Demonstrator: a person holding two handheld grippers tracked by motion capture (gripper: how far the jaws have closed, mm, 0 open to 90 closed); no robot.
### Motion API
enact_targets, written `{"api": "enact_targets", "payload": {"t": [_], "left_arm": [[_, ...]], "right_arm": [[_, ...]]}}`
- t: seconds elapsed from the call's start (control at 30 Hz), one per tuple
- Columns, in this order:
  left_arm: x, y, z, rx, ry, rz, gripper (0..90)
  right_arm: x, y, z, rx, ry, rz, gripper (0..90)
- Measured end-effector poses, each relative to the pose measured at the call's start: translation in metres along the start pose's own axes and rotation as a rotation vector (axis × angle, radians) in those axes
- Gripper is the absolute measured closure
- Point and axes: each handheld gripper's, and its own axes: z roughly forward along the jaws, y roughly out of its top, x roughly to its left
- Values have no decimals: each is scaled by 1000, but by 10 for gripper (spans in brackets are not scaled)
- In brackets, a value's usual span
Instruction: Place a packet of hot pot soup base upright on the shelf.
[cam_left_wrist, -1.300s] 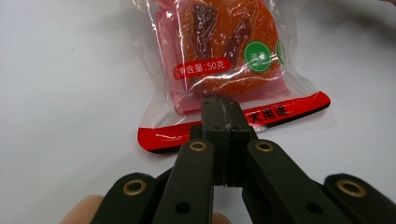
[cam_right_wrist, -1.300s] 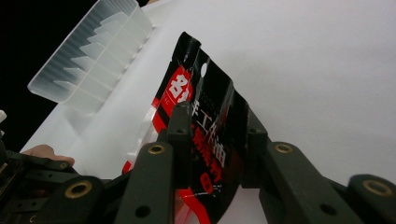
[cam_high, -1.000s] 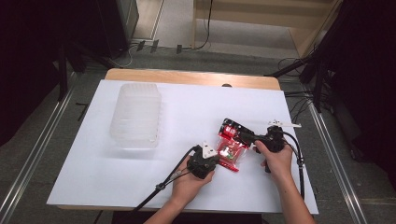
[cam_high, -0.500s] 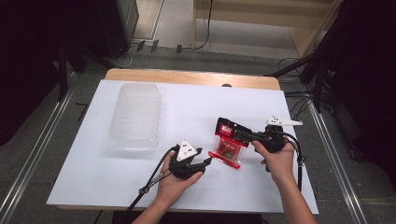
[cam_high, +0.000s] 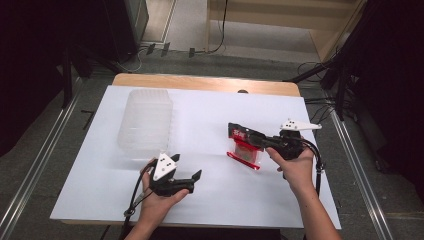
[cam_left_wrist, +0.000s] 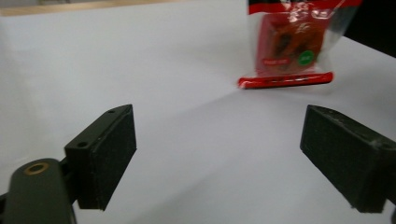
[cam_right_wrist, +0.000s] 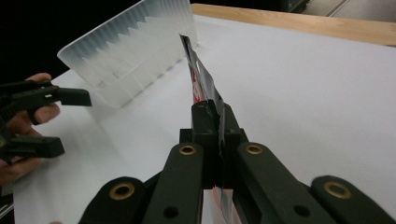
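A red snack packet (cam_high: 245, 149) hangs from its top edge in my right gripper (cam_high: 240, 132), its bottom seam close to the white table. In the right gripper view the jaws are shut (cam_right_wrist: 215, 114) on the packet's thin upper edge (cam_right_wrist: 201, 79). My left gripper (cam_high: 186, 166) is near the table's front, left of the packet and apart from it. Its jaws have just been opening and now stand wide (cam_left_wrist: 219, 154) with nothing between them. The packet (cam_left_wrist: 287, 46) stands upright beyond them in the left gripper view.
A clear ribbed plastic container (cam_high: 146, 120) lies at the back left of the white table top (cam_high: 210, 200); it also appears as the container (cam_right_wrist: 126, 60) in the right gripper view. A wooden strip (cam_high: 200, 82) edges the far side. Cables trail on the floor behind.
The left gripper let go of the packet, opened, and drew back to the left and front. The right gripper lifted the packet, which now hangs more upright.
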Motion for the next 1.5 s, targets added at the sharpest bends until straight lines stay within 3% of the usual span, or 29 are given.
{"api": "enact_targets", "payload": {"t": [0.23, 0.37, 0.47, 0.53, 0.6, 0.7, 0.83, 0.97, 1.13, 1.2, 1.5], "left_arm": [[24, -6, -27, -34, 23, -26, 10], [37, -13, -43, -55, 32, -46, 0], [48, -13, -56, -93, 76, -69, 0], [56, -12, -63, -110, 132, -99, 0], [65, -12, -72, -136, 137, -128, 0], [75, -14, -80, -145, 162, -133, 0], [88, -16, -89, -151, 204, -138, 0], [99, -18, -92, -141, 219, -144, 0], [106, -19, -95, -137, 232, -147, 0], [109, -20, -95, -128, 236, -139, 0], [118, -24, -96, -123, 247, -172, 0]], "right_arm": [[1, 8, 1, -11, -3, -6, 900], [4, 14, 1, -12, -7, -48, 900], [6, 21, 1, -19, -12, -72, 900], [9, 25, 3, -27, -7, -93, 900], [11, 29, 5, -36, -3, -99, 900], [13, 37, 13, -33, 0, -124, 900], [19, 48, 24, -29, 5, -195, 900], [22, 61, 38, -22, 10, -218, 900], [21, 71, 54, -26, 34, -207, 900], [20, 75, 60, -28, 40, -208, 900], [10, 91, 86, -22, 71, -215, 900]]}}
